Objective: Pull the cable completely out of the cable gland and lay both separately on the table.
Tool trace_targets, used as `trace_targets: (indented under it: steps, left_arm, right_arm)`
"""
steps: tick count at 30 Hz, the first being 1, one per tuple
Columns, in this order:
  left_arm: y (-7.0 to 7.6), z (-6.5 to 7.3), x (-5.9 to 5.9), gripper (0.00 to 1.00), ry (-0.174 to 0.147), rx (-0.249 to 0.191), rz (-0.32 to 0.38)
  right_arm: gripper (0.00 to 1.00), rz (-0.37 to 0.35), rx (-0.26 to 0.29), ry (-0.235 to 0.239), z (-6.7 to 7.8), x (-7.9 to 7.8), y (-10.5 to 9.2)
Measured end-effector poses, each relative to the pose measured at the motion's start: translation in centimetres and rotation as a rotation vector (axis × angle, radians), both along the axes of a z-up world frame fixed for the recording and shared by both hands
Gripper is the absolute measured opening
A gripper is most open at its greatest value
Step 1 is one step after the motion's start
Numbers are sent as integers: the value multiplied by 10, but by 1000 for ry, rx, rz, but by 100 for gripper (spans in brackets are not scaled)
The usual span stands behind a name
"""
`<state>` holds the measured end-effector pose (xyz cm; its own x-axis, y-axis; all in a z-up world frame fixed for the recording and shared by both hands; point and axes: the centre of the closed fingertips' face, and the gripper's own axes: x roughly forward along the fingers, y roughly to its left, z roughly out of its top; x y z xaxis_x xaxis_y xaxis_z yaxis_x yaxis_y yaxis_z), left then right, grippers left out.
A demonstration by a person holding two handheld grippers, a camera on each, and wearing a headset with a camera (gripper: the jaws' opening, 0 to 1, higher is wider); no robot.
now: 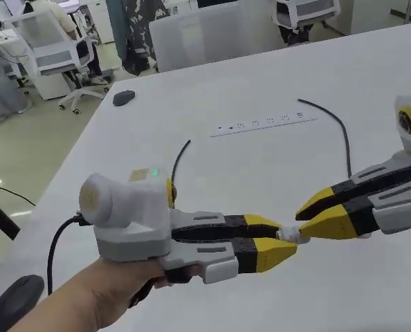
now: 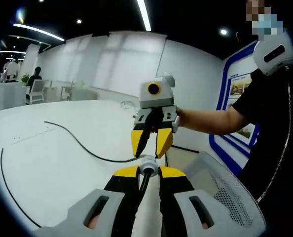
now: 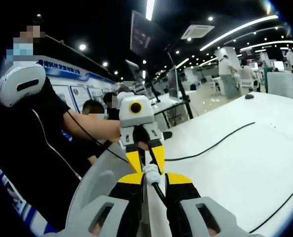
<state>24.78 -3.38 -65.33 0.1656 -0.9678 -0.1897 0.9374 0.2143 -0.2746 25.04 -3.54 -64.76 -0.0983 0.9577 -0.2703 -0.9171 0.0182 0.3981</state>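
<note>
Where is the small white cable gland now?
The small white cable gland sits lower right of centre in the head view, over the white table, where left gripper and right gripper meet.

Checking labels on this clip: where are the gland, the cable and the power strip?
gland point(image 2: 147, 166): left gripper view, middle of its pale round body.
cable point(image 1: 347, 149): head view, its straight black stretch.
power strip point(image 1: 264, 124): head view, middle of its top face.
</note>
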Motion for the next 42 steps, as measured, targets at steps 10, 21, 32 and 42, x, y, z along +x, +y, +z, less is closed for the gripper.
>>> trace_targets:
  steps: [10,21,32,42]
  left_arm:
    - [-3,1,-1,14,2,-2,-14]
    - [-1,8,7,14,73,-63,24]
    - [-6,2,7,14,22,-22,15]
    - [6,-6,21,14,-52,44,92]
  right_arm:
    - [8,41,-18,-96,-4,-8,5]
    - [8,91,-116,-641,5,-11,10]
    - [2,95,-245,-511,-14,-3,-4]
    - [0,-96,-392,-458,-34,23,-39]
